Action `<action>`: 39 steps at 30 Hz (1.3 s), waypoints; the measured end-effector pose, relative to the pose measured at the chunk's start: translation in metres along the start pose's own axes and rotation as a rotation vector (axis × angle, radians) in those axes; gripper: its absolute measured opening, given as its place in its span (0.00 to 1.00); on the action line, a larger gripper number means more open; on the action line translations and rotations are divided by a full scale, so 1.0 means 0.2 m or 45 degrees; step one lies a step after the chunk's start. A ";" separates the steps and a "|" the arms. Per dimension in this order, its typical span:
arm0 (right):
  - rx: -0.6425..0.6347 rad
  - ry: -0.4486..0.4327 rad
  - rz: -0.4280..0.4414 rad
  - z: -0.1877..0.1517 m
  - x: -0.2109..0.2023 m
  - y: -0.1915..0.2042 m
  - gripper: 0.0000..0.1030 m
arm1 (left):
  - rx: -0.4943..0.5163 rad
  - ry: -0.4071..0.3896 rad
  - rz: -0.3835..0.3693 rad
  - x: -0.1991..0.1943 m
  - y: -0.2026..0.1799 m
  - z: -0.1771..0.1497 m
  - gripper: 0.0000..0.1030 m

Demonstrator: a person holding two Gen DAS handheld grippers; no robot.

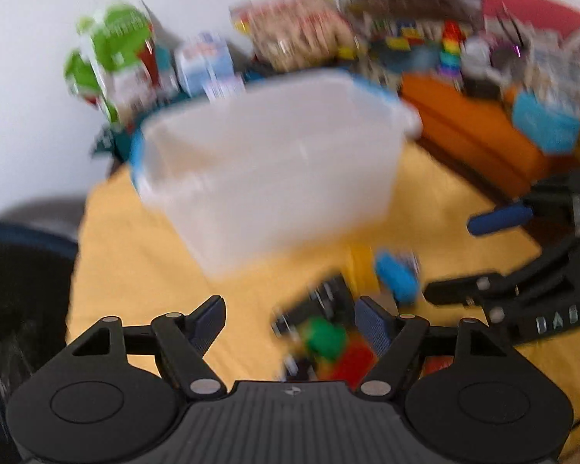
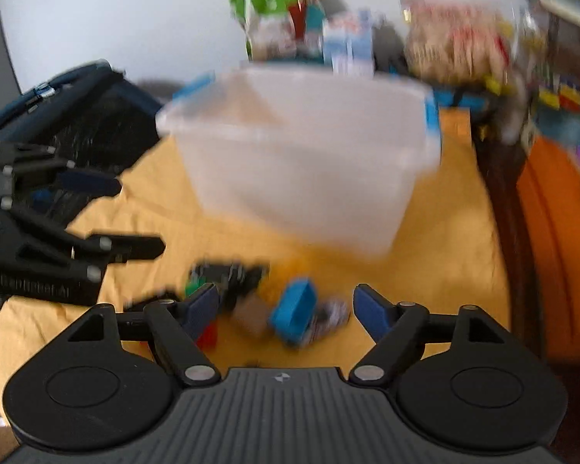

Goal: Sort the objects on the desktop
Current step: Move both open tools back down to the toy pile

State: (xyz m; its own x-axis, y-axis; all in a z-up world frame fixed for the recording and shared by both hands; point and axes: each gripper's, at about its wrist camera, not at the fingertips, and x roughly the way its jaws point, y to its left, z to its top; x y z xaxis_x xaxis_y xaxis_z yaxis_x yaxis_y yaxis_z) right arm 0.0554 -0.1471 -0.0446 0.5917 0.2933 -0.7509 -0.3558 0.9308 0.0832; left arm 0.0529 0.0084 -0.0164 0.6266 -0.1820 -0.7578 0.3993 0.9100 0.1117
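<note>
Both views are motion-blurred. A translucent white bin (image 1: 270, 170) with a blue rim stands on the yellow cloth (image 1: 135, 255); it also shows in the right wrist view (image 2: 309, 162). A small pile lies in front of it: a blue object (image 1: 396, 276), a green piece (image 1: 324, 338), a red piece (image 1: 353, 361) and a black item (image 1: 317, 301). My left gripper (image 1: 290, 324) is open, beside the pile, empty. My right gripper (image 2: 286, 309) is open above the blue object (image 2: 294, 309) and black item (image 2: 228, 274), holding nothing.
A dark bag (image 2: 81, 116) sits at the left. An orange surface (image 1: 479, 131) and cluttered shelves of boxes and toys (image 1: 406, 27) lie at the right and back. Green and white packages (image 1: 116, 54) stand behind the bin. Each gripper shows in the other's view (image 1: 522, 259) (image 2: 69, 216).
</note>
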 end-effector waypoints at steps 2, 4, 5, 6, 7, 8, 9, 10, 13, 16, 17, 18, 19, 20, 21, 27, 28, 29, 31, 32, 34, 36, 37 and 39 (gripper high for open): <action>0.032 0.042 0.002 -0.06 0.02 0.00 0.79 | 0.012 0.046 -0.001 0.02 -0.05 -0.08 0.75; 0.044 0.059 -0.008 -0.10 0.02 -0.01 0.80 | 0.006 0.075 -0.013 0.03 -0.07 -0.13 0.75; 0.046 0.070 -0.007 -0.12 0.02 -0.01 0.80 | -0.006 0.086 -0.018 0.03 -0.08 -0.16 0.75; 0.047 0.080 -0.001 -0.14 0.02 -0.01 0.80 | -0.019 0.096 -0.025 0.03 -0.08 -0.18 0.75; 0.047 0.086 0.004 -0.15 0.02 0.00 0.80 | -0.028 0.103 -0.025 0.03 -0.08 -0.20 0.75; 0.041 0.086 0.004 -0.16 0.01 0.00 0.80 | -0.038 0.109 -0.023 0.03 -0.08 -0.21 0.75; 0.025 0.082 0.002 -0.17 0.00 0.00 0.80 | -0.051 0.117 -0.018 0.03 -0.07 -0.23 0.75; 0.005 0.072 -0.004 -0.18 -0.01 0.01 0.80 | -0.064 0.126 -0.016 0.04 -0.07 -0.24 0.75; -0.067 0.058 -0.002 -0.22 -0.02 0.03 0.77 | -0.116 0.159 -0.022 0.04 -0.06 -0.29 0.75; -0.138 0.065 0.015 -0.26 -0.03 0.06 0.72 | -0.150 0.181 -0.029 0.04 -0.06 -0.33 0.75; -0.154 0.072 0.020 -0.27 -0.03 0.07 0.69 | -0.156 0.184 -0.030 0.05 -0.06 -0.34 0.75; -0.162 0.079 0.031 -0.28 -0.02 0.08 0.67 | -0.160 0.185 -0.034 0.04 -0.06 -0.35 0.75; -0.166 0.084 0.043 -0.28 -0.02 0.08 0.64 | -0.161 0.185 -0.040 0.04 -0.07 -0.35 0.75; -0.175 0.089 0.053 -0.29 -0.02 0.09 0.62 | -0.160 0.183 -0.048 0.04 -0.08 -0.36 0.75; -0.191 0.092 0.058 -0.29 -0.02 0.09 0.61 | -0.156 0.181 -0.057 0.03 -0.08 -0.36 0.75; -0.279 0.113 0.102 -0.31 -0.02 0.15 0.50 | -0.119 0.193 -0.086 0.05 -0.15 -0.37 0.75; -0.300 0.116 0.109 -0.32 -0.02 0.16 0.48 | -0.113 0.195 -0.089 0.05 -0.16 -0.37 0.75; -0.321 0.121 0.114 -0.33 -0.02 0.18 0.46 | -0.109 0.196 -0.092 0.05 -0.16 -0.37 0.74; -0.341 0.135 0.121 -0.34 0.00 0.20 0.44 | -0.103 0.183 -0.098 0.05 -0.16 -0.36 0.74; -0.342 0.143 0.123 -0.34 0.00 0.20 0.41 | -0.098 0.172 -0.102 0.05 -0.16 -0.35 0.74; -0.338 0.157 0.126 -0.34 0.02 0.20 0.40 | -0.084 0.158 -0.107 0.05 -0.16 -0.34 0.74; -0.326 0.167 0.127 -0.35 0.03 0.19 0.40 | -0.068 0.164 -0.106 0.07 -0.16 -0.34 0.71; -0.320 0.172 0.129 -0.35 0.03 0.18 0.40 | -0.060 0.168 -0.111 0.08 -0.15 -0.34 0.71; -0.308 0.174 0.125 -0.35 0.04 0.17 0.40 | -0.054 0.165 -0.124 0.09 -0.13 -0.33 0.70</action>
State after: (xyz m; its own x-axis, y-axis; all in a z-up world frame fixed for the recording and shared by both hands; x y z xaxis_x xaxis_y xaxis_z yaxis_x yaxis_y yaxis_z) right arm -0.0029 -0.1284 -0.0931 0.4491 0.3323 -0.8294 -0.5787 0.8154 0.0134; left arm 0.0090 0.0058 -0.0756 0.4937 -0.2228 -0.8406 0.4235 0.9058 0.0087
